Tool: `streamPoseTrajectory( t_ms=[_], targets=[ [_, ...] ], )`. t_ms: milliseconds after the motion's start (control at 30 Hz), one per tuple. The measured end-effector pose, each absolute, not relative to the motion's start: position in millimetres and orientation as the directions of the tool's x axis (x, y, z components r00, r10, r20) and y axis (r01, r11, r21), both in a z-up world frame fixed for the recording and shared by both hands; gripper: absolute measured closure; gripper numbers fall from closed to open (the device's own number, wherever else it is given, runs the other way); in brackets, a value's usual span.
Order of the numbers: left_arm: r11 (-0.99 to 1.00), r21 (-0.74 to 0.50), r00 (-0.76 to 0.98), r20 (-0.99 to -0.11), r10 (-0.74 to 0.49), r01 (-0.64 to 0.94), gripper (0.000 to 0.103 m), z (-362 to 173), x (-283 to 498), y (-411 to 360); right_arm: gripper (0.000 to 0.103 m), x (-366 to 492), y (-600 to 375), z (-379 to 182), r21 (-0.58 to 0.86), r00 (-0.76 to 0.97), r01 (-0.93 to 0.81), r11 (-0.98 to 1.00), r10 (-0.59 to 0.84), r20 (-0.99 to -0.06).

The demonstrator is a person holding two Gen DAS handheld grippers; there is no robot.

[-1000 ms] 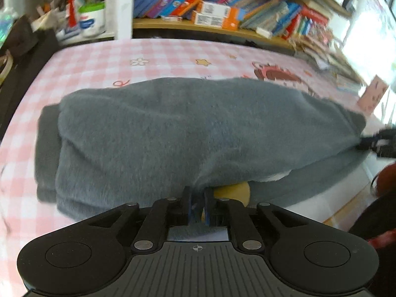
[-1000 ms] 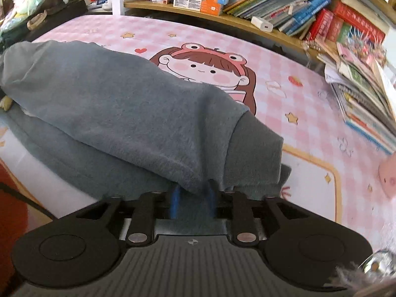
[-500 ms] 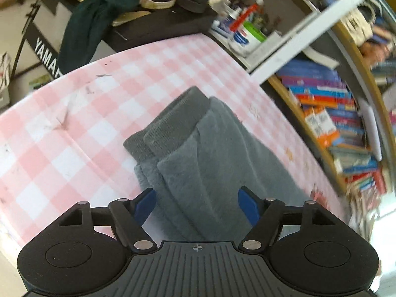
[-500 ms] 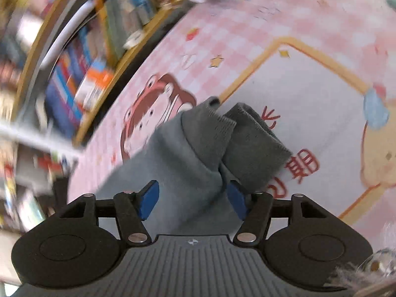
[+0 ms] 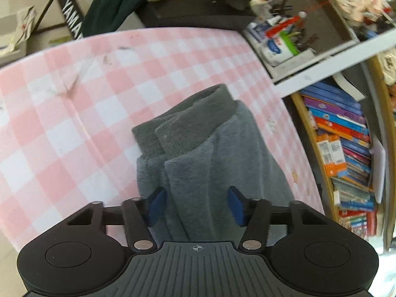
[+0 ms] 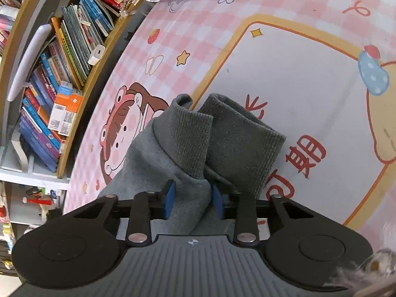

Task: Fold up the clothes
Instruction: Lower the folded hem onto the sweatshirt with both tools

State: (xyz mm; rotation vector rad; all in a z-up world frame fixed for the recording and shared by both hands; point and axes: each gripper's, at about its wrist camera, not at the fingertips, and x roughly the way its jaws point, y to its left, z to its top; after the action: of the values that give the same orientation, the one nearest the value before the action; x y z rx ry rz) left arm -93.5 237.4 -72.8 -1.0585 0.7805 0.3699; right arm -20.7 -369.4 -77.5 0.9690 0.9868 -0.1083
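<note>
We see the grey garment [image 5: 212,158] folded lengthwise on the surface [image 5: 74,104], cross-fold left; left tongs [image 5: 195,204] spread, right tongs [image 6: 194,199] pinching it.

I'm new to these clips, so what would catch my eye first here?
First, the grey sweatpants lying folded in the middle of the pink checked mat, their ribbed cuffs beside a cartoon girl. The left gripper is open around the cloth; the right gripper pinches a fold. Crowded bookshelves line the mat's edge.
</note>
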Motion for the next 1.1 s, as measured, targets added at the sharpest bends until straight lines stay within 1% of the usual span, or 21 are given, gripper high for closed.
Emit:
streamPoseTrajectory(
  t_ms=[67, 100, 167, 267, 300, 333, 367, 433, 500, 533, 600, 667, 767, 833, 867, 933, 967, 1000, 1033, 1067, 1100],
  targets=[
    [0.463, -0.638, 0.688, -0.722, -0.080, -0.616, 0.093, -69, -88, 239, 0.093, -15, -369, -72, 0.637, 0.583, 0.474, 0.607, 0.326, -0.744],
    [0.479, -0.641, 0.699, -0.711, -0.075, -0.600, 0.096, -63, -85, 239, 0.094, -13, -369, -62, 0.650, 0.606, 0.446, 0.616, 0.327, -0.725],
    [0.531, -0.654, 0.742, -0.667, -0.069, -0.539, 0.098, -42, -81, 240, 0.095, -10, -370, -37, 0.678, 0.665, 0.367, 0.638, 0.330, -0.670],
    [0.585, -0.688, 0.815, -0.574, -0.075, -0.431, 0.099, -5, -86, 239, 0.095, -18, -375, 6, 0.730, 0.761, 0.229, 0.644, 0.348, -0.547],
    [0.591, -0.684, 0.818, -0.571, -0.070, -0.427, 0.099, -2, -91, 240, 0.095, -25, -376, 17, 0.726, 0.780, 0.195, 0.660, 0.345, -0.522],
    [0.588, -0.676, 0.808, -0.586, -0.064, -0.444, 0.099, -5, -98, 241, 0.096, -32, -376, 22, 0.705, 0.781, 0.189, 0.683, 0.331, -0.530],
    [0.586, -0.667, 0.797, -0.601, -0.057, -0.461, 0.099, -8, -104, 243, 0.096, -41, -377, 20, 0.681, 0.761, 0.214, 0.700, 0.318, -0.566],
    [0.567, -0.650, 0.766, -0.641, -0.052, -0.506, 0.099, -21, -116, 246, 0.096, -55, -378, -7, 0.652, 0.675, 0.300, 0.696, 0.328, -0.661],
    [0.514, -0.632, 0.705, -0.706, -0.071, -0.581, 0.099, -52, -125, 248, 0.096, -67, -377, -45, 0.607, 0.578, 0.410, 0.681, 0.321, -0.750],
    [0.499, -0.623, 0.686, -0.724, -0.074, -0.603, 0.099, -63, -127, 248, 0.096, -71, -378, -59, 0.595, 0.556, 0.444, 0.670, 0.315, -0.769],
    [0.492, -0.628, 0.692, -0.718, -0.070, -0.603, 0.099, -69, -128, 246, 0.096, -78, -379, -79, 0.588, 0.534, 0.494, 0.640, 0.311, -0.786],
    [0.503, -0.640, 0.710, -0.701, -0.073, -0.581, 0.099, -63, -123, 246, 0.096, -77, -378, -75, 0.593, 0.545, 0.487, 0.641, 0.308, -0.780],
    [0.542, -0.673, 0.765, -0.638, -0.082, -0.503, 0.099, -42, -113, 247, 0.096, -64, -372, -52, 0.598, 0.585, 0.410, 0.689, 0.304, -0.752],
    [0.561, -0.715, 0.832, -0.549, -0.080, -0.418, 0.099, -19, -107, 248, 0.096, -56, -369, -25, 0.648, 0.667, 0.330, 0.686, 0.316, -0.675],
    [0.563, -0.738, 0.866, -0.494, -0.075, -0.373, 0.099, -7, -107, 249, 0.096, -53, -368, -7, 0.672, 0.719, 0.273, 0.688, 0.318, -0.618],
    [0.563, -0.765, 0.909, -0.413, -0.057, -0.312, 0.099, 12, -110, 251, 0.096, -53, -366, 25, 0.682, 0.796, 0.176, 0.710, 0.305, -0.523],
    [0.564, -0.768, 0.915, -0.400, -0.050, -0.305, 0.099, 16, -114, 251, 0.096, -54, -367, 28, 0.677, 0.801, 0.171, 0.715, 0.300, -0.519],
    [0.566, -0.763, 0.913, -0.406, -0.045, -0.312, 0.099, 15, -118, 251, 0.096, -56, -368, 27, 0.672, 0.793, 0.181, 0.718, 0.298, -0.532],
    [0.568, -0.749, 0.896, -0.441, -0.044, -0.341, 0.099, 9, -121, 251, 0.096, -57, -370, 26, 0.667, 0.785, 0.191, 0.721, 0.296, -0.544],
    [0.571, -0.725, 0.866, -0.499, -0.046, -0.387, 0.099, -2, -124, 251, 0.096, -58, -371, 24, 0.661, 0.777, 0.200, 0.723, 0.294, -0.557],
    [0.564, -0.697, 0.824, -0.564, -0.051, -0.442, 0.099, -17, -127, 250, 0.096, -58, -372, 13, 0.648, 0.740, 0.237, 0.724, 0.298, -0.603]
  ],
)
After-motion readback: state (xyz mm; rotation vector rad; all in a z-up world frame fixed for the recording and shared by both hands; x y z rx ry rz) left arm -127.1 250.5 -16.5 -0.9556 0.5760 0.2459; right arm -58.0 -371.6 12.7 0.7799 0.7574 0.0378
